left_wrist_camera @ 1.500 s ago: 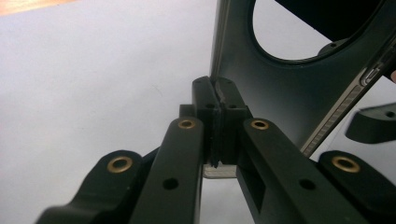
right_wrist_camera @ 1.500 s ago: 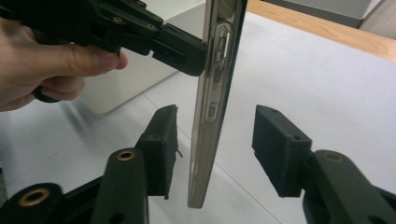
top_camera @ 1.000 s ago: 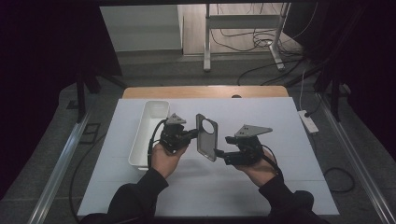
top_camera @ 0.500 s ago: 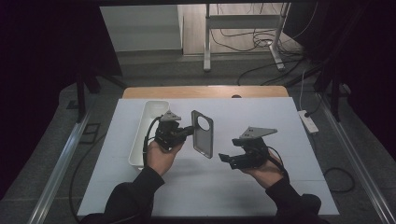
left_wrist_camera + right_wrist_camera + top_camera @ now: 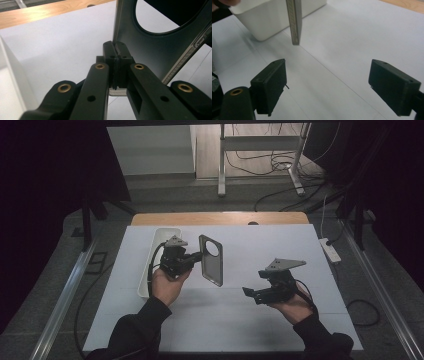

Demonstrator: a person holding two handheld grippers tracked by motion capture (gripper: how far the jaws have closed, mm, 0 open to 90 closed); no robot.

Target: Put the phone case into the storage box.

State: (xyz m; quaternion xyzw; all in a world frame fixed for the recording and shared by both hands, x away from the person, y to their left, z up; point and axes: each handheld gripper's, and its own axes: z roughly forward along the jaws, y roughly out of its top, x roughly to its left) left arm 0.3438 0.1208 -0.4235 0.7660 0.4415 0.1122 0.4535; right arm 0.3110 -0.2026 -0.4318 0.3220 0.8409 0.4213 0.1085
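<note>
A dark phone case (image 5: 211,260) with a round camera hole hangs upright above the white table cover (image 5: 250,320). My left gripper (image 5: 197,257) is shut on its edge. In the left gripper view the jaws (image 5: 115,48) pinch the case's rim, and the case (image 5: 150,50) rises to the right. My right gripper (image 5: 248,292) stands apart to the right of the case, lower and nearer the person. Its jaws have just been opening and nothing is between them. In the right gripper view the case's edge (image 5: 294,20) hangs ahead of the open gripper (image 5: 327,85).
A white bin (image 5: 159,240) stands on the cover just left of my left hand, and the same bin (image 5: 269,20) lies behind the case in the right gripper view. The wooden table edge (image 5: 220,218) runs along the back. A power strip (image 5: 330,250) lies off the right side.
My right gripper has drawn back from the case to the right and toward the person, its jaws wider. The left gripper keeps the case and has shifted it slightly left.
</note>
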